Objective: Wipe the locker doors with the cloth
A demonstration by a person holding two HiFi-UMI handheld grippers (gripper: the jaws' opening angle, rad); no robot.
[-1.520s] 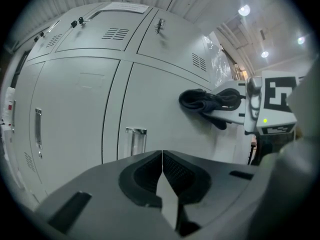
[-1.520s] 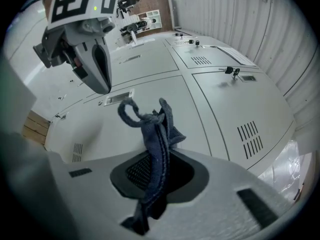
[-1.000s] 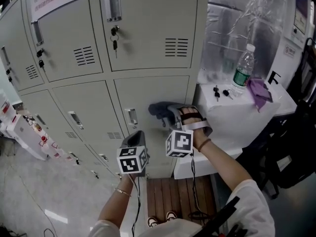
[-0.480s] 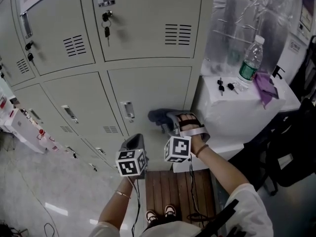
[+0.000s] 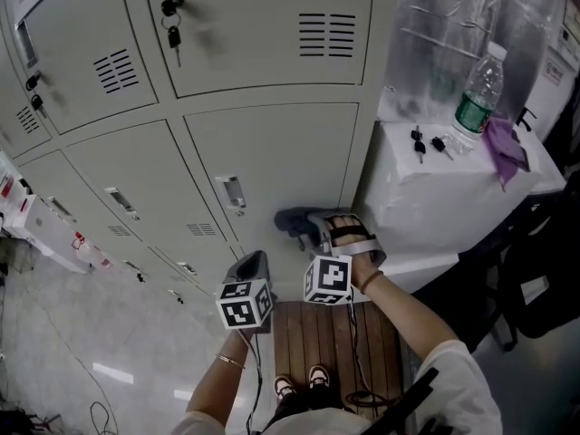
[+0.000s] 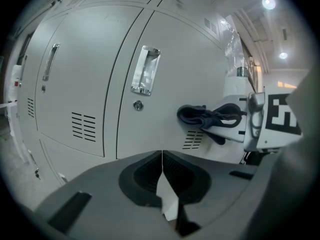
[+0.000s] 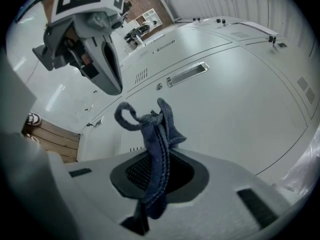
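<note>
One dark blue cloth (image 7: 159, 134) is clenched in the right tongs (image 5: 313, 227), close to the lower corner of a grey locker door (image 5: 272, 148); contact is unclear. Left tongs (image 6: 161, 166) are closed on nothing. No door shows wiping traces, so probably most doors remain.

Right tool's (image 5: 311, 225) cloth (image 5: 292, 218) has slid down the locker door (image 5: 281, 148), seemingly below its handle (image 5: 230, 191).

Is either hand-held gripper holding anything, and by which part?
The right hand-held gripper is shut on the cloth, pinching a bunched fold near one end. The left hand-held gripper is shut, empty.
</note>
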